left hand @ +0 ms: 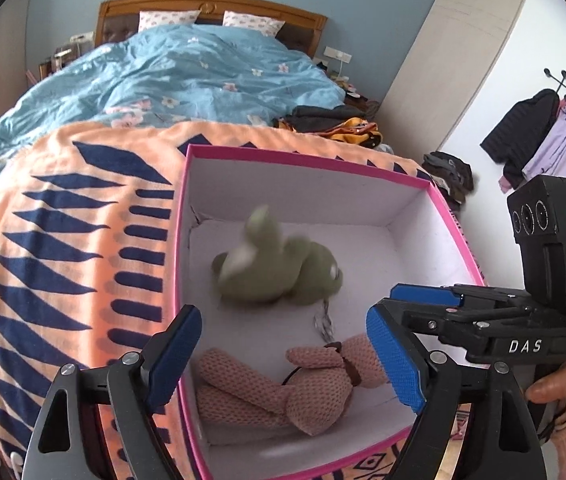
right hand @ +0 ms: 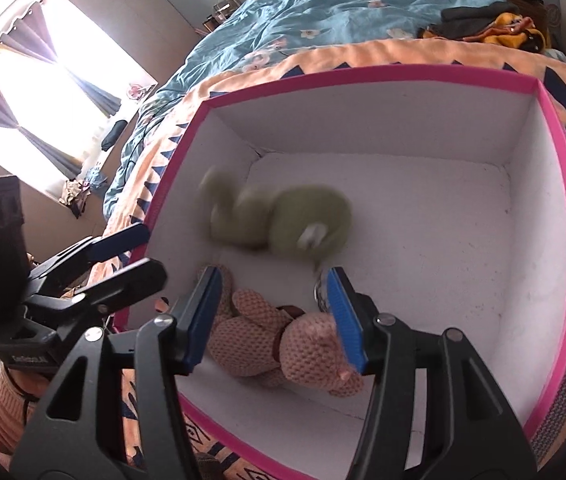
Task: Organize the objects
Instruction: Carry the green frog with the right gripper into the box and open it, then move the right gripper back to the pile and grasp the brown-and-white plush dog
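Note:
A pink-rimmed white box [left hand: 307,162] [right hand: 363,72] stands on the bed. Inside it a green plush toy [left hand: 275,268] [right hand: 283,216] shows blurred near the middle of the floor, touched by no finger. A pink knitted bear [left hand: 283,392] [right hand: 267,340] lies on the floor at the near wall, and a small metal chain [left hand: 323,320] rests between the two toys. My left gripper [left hand: 283,360] [right hand: 155,250] hangs open over the box's near left side. My right gripper [right hand: 273,316] [left hand: 389,299] is open above the bear; its pads do not press on it.
The box rests on an orange and navy blanket [left hand: 63,240] at the foot of a bed with a blue floral quilt [left hand: 183,76]. Folded clothes [left hand: 343,124] lie at the bed's right edge. Coats [left hand: 543,136] hang on the wall. A bright window [right hand: 43,80] is at the left.

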`<state>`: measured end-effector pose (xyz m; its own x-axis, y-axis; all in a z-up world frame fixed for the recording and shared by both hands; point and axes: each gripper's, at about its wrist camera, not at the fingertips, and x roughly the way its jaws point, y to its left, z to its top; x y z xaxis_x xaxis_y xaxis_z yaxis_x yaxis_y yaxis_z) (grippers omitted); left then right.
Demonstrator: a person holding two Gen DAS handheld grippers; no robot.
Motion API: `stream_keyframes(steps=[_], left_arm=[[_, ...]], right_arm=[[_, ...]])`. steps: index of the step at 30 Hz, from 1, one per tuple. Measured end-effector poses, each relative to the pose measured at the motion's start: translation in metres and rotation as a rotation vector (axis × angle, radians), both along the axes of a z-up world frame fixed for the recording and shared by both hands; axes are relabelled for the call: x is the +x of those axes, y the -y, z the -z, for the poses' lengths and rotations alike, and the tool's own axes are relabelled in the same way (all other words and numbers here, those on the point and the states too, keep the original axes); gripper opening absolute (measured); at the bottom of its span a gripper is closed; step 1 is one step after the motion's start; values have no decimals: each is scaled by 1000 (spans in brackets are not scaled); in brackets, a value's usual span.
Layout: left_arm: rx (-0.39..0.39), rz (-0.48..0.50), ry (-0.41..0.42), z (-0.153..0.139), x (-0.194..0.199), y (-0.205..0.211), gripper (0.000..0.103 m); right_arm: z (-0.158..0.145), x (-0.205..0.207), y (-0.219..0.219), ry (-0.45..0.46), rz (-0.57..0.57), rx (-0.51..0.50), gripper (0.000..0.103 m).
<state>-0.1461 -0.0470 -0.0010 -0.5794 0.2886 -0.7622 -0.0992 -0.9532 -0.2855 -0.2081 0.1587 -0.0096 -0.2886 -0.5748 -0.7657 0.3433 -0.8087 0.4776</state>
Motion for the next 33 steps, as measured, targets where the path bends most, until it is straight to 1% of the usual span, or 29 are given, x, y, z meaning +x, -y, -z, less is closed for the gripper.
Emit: stream_keyframes(steps=[11,17,25,28,29,33], left_arm=[[-8,8,-55,-8,39,-6,86],[3,-3,-75,-13,60,-6,87],[14,3,-134,-26,98,-15,87],[47,23,-133,-28,109,-17,87],[39,28,-127,-27,112,-19,87],[10,80,-76,-14,125,-29,87]], right_arm=[[-18,39,-9,-56,-43,-9,58],[-28,63,-19,-68,-49,-50,58],[-45,112,-38,-100,-67,-118,62],[-41,133,-40,-85,-89,-118,62],[-38,138,-40,-76,-95,-109,62],[-14,165,-39,2,-129,-80,62]])
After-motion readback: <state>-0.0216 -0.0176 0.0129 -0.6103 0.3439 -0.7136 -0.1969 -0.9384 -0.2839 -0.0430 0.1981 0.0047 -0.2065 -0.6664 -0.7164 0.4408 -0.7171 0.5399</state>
